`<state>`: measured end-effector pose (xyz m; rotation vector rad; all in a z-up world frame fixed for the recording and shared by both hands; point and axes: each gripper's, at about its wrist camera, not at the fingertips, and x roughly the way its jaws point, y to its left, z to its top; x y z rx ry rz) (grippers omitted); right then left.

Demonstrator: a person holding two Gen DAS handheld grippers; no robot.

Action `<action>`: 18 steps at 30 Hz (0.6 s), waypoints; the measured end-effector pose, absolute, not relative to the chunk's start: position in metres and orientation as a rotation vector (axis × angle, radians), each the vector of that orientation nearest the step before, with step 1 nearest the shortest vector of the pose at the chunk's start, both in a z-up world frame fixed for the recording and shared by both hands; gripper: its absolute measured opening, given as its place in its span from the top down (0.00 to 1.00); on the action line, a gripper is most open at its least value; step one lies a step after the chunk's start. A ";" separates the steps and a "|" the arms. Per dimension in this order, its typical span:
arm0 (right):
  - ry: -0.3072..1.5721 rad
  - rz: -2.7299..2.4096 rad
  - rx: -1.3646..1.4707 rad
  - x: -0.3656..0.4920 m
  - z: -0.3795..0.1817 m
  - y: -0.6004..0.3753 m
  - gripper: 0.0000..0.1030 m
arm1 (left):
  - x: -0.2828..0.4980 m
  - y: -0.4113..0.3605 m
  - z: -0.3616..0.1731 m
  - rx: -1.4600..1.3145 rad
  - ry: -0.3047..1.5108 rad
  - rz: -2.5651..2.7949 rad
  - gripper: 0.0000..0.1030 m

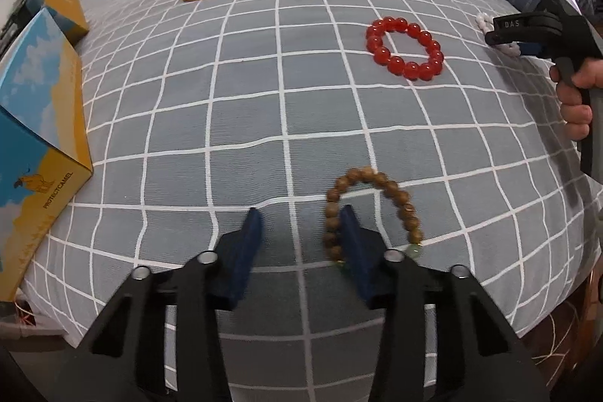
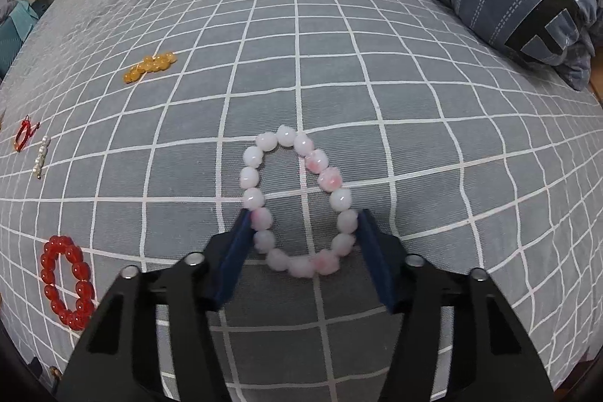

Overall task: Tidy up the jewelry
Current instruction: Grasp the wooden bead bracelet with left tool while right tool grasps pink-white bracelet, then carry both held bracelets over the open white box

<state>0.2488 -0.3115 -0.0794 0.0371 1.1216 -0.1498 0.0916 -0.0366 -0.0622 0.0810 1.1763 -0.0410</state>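
Lying loose — six bracelets (image 1: 404,48) (one red-beaded)

My left finger (image 1: 352,243) hides wooden bracelet (image 1: 371,210) near side; right gripper (image 1: 505,38) covers white beads (image 1: 484,22), right frame edge.

Even, soft indoor light falls over the grey bedsheet with white grid lines (image 1: 264,108); shadows on it are faint and short; the sheet's straight lines bow hard toward the black rounded corners in both fisheye views; the far stretch of the sheet is smeared and soft; the glossy red bead bracelet (image 1: 405,48) carries small white glints; colours look slightly cool.
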 end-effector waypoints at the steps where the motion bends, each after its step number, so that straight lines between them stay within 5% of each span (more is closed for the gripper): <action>1: 1.124 -0.153 0.032 0.249 -0.079 -0.312 0.60 | 0.091 -0.037 -0.062 0.077 1.177 -0.044 0.68; 5: 1.130 -0.170 0.012 0.250 -0.079 -0.311 0.79 | 0.090 -0.035 -0.061 0.065 1.180 -0.042 0.91; 18: 1.100 -0.194 0.046 0.243 -0.073 -0.312 0.81 | 0.085 -0.033 -0.052 0.076 1.152 -0.052 0.93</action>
